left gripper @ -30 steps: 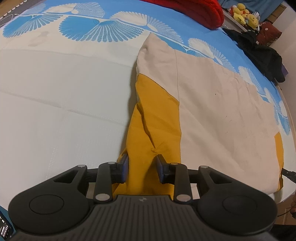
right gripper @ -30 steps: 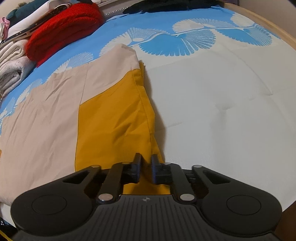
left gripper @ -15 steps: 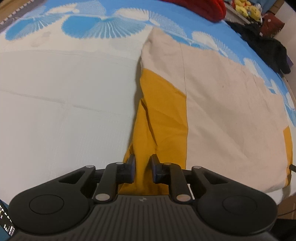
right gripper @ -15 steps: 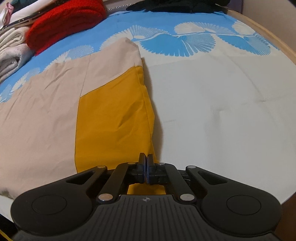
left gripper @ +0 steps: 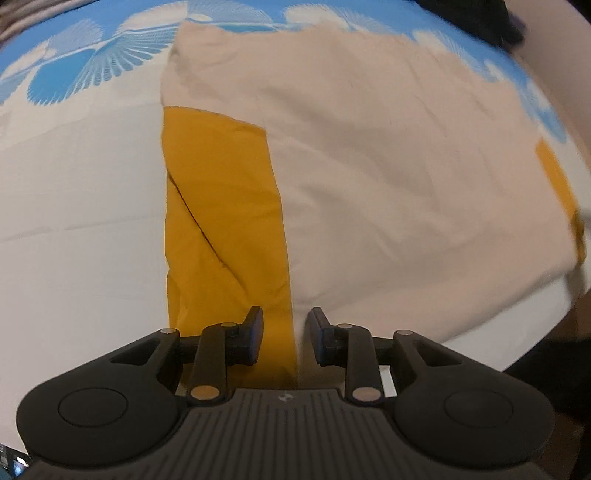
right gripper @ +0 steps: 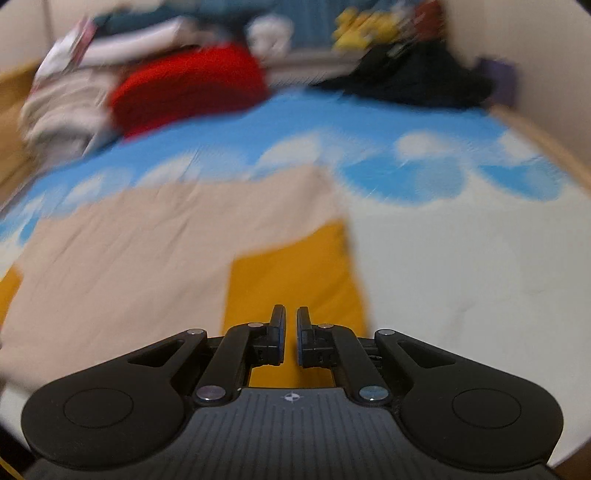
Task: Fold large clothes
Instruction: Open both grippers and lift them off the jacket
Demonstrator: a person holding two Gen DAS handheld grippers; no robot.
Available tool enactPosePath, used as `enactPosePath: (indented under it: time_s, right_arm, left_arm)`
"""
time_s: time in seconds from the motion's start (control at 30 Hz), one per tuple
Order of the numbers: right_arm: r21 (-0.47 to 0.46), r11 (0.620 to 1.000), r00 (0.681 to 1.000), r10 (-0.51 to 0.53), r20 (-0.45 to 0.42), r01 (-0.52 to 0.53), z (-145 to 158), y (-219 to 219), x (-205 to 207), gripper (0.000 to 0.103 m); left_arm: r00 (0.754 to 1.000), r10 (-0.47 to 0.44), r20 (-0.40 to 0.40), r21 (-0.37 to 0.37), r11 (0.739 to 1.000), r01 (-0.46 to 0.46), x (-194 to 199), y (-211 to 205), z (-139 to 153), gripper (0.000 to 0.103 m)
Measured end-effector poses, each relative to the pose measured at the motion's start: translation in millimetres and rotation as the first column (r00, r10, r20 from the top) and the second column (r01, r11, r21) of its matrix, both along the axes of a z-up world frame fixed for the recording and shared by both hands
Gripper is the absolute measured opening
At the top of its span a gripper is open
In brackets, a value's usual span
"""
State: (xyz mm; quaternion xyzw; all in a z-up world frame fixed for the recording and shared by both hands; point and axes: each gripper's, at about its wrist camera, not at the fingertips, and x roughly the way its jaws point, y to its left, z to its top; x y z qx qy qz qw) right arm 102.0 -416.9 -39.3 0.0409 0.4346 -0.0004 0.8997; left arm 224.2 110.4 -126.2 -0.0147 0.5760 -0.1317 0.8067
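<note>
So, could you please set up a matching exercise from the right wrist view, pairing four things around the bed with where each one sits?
Things:
1. red knit bundle
2. black clothes
3. yellow panel of the beige garment
4. yellow soft toys

Places:
A. just ahead of the right tongs
B. farthest back, at the top of the view
C. far right end of the bed
D. far left end of the bed, beside the pale folded laundry

Pairs: 1-D, 2-C, 3-A, 4-B

Red knit (right gripper: 188,88), black clothes (right gripper: 410,79), yellow toys (right gripper: 364,27) (blurry).
</note>
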Motion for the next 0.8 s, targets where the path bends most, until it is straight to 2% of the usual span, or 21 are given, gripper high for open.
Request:
enactPosePath:
  time_s: [0.07, 0.1, 0.2, 0.37, 0.43, 0.47, 0.57, 0.7, 0.8]
  right_arm:
    - [-0.088, 0.996, 0.985, 0.004, -0.174, -0.020, -28, 5, 8, 0.004]
    - [-0.107, 0.994, 0.976, 0.001, -0.218, -0.025, -36, 8, 10, 0.004]
    - [-0.103, 0.995, 0.978, -0.008, -0.207, -0.014, -34, 6, 14, 0.004]
    - [-0.108, 0.994, 0.999, -0.024, -0.049, 0.018, -5, 11, 18, 0.004]
    - [-0.089, 0.995, 0.999, -0.039, 0.033, 0.042, 8, 11, 18, 0.004]
    - [-0.073, 0.996, 0.996, -0.044, 0.074, 0.049, 15, 13, 19, 0.004]
    - [-0.040, 0.998, 0.986, -0.034, 0.164, 0.041, 29, 17, 20, 0.004]
    - [0.006, 1.000, 0.953, 0.007, 0.303, -0.009, 64, 39, 16, 0.004]
    - [0.049, 0.997, 0.905, 0.030, 0.425, -0.056, 100, 59, 5, 0.004]
  left_arm:
    - [0.998, 0.056, 0.015, -0.059, 0.997, -0.055, 3, 10, 6, 0.038]
    - [0.996, 0.087, 0.029, -0.085, 0.993, -0.084, 4, 16, 9, 0.044]
    - [0.980, 0.193, 0.043, -0.153, 0.971, -0.185, 9, 36, 15, 0.048]
    - [0.927, 0.376, -0.008, -0.268, 0.892, -0.364, 18, 78, 18, 0.048]
    - [0.907, 0.420, -0.031, -0.290, 0.864, -0.411, 19, 92, 17, 0.053]
    - [0.901, 0.431, -0.044, -0.297, 0.856, -0.424, 20, 97, 16, 0.059]
    - [0.908, 0.413, -0.067, -0.308, 0.857, -0.413, 26, 104, 13, 0.072]
    - [0.921, 0.378, -0.092, -0.320, 0.865, -0.387, 41, 108, 4, 0.075]
    - [0.932, 0.342, -0.119, -0.334, 0.871, -0.361, 57, 102, -11, 0.075]
